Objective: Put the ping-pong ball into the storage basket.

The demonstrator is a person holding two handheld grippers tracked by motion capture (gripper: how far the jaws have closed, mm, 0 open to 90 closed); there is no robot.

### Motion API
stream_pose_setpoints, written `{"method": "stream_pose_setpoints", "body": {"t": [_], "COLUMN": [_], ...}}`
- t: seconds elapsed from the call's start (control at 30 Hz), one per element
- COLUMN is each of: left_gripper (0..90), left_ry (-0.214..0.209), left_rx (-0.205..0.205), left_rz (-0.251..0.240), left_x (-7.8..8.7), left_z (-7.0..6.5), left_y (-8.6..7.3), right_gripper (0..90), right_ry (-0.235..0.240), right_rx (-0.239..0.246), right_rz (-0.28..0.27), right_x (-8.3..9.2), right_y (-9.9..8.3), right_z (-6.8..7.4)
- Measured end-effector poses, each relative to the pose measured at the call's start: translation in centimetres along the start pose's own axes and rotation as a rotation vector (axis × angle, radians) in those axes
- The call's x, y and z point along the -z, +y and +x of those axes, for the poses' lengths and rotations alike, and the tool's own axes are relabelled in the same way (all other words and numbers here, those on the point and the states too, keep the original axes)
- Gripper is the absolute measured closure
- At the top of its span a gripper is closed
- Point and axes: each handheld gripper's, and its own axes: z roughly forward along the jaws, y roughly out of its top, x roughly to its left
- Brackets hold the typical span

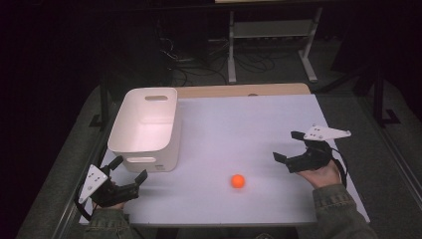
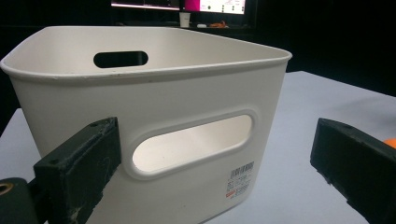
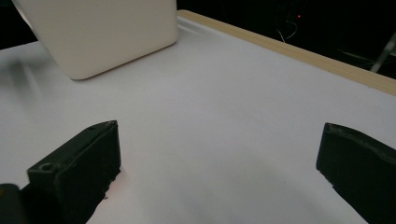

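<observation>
A small orange ball [image 1: 238,180] lies on the white table top [image 1: 239,129], near the front and a little right of the middle. A white plastic bin [image 1: 145,128] with handle slots stands at the left. My left gripper [image 1: 130,168] is open at the front left corner, just before the bin [image 2: 154,126], jaws wide with nothing between them; a sliver of the ball [image 2: 390,143] peeks past its right jaw. My right gripper [image 1: 288,146] is open to the right of the ball, jaws wide and empty, facing the bin [image 3: 102,32].
A wooden strip [image 1: 244,90] runs along the table's far edge [image 3: 299,51]. Beyond it stand a metal frame [image 1: 271,37] and cables on a dark floor. Monitors [image 2: 177,4] glow behind the bin. Bare table lies between bin and right gripper.
</observation>
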Motion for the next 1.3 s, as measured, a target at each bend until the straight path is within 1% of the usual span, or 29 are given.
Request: {"method": "stream_pose_setpoints", "body": {"t": [0.17,0.2,0.3,0.57,0.67,0.7,0.87,1.07,1.17,1.3], "left_gripper": [1.5,1.5,1.5,1.5,1.5,1.5,1.5,1.5,1.5,1.5], "left_ry": [-0.002,-0.002,-0.003,-0.004,-0.005,-0.006,-0.008,-0.009,-0.009,-0.011], "left_rx": [-0.002,-0.003,-0.002,-0.002,-0.002,-0.002,-0.001,-0.002,-0.003,-0.002], "left_rz": [-0.001,-0.001,-0.002,-0.002,-0.001,-0.001,-0.003,-0.001,-0.002,-0.005], "left_x": [0.0,0.0,0.0,0.0,0.0,0.0,0.1,0.1,0.1,0.1], "left_z": [0.0,0.0,0.0,0.0,0.0,0.0,-0.1,-0.1,-0.1,-0.1], "left_y": [0.0,0.0,0.0,0.0,0.0,0.0,0.0,0.0,0.0,0.0], "right_gripper": [0.0,0.0,0.0,0.0,0.0,0.0,0.0,0.0,0.0,0.0], "right_ry": [0.021,0.036,0.051,0.072,0.086,0.093,0.112,0.129,0.148,0.164], "right_rx": [0.009,0.014,0.02,0.028,0.029,0.039,0.053,0.061,0.071,0.079], "right_rz": [0.014,0.025,0.032,0.048,0.061,0.066,0.081,0.095,0.114,0.125], "right_x": [-0.4,-0.6,-0.9,-1.4,-1.6,-1.8,-2.3,-2.8,-3.4,-3.8], "right_y": [0.3,0.5,0.6,0.9,1.0,1.1,1.3,1.4,1.5,1.6], "right_z": [0.3,0.5,0.8,1.2,1.5,1.7,2.2,2.6,3.1,3.5]}}
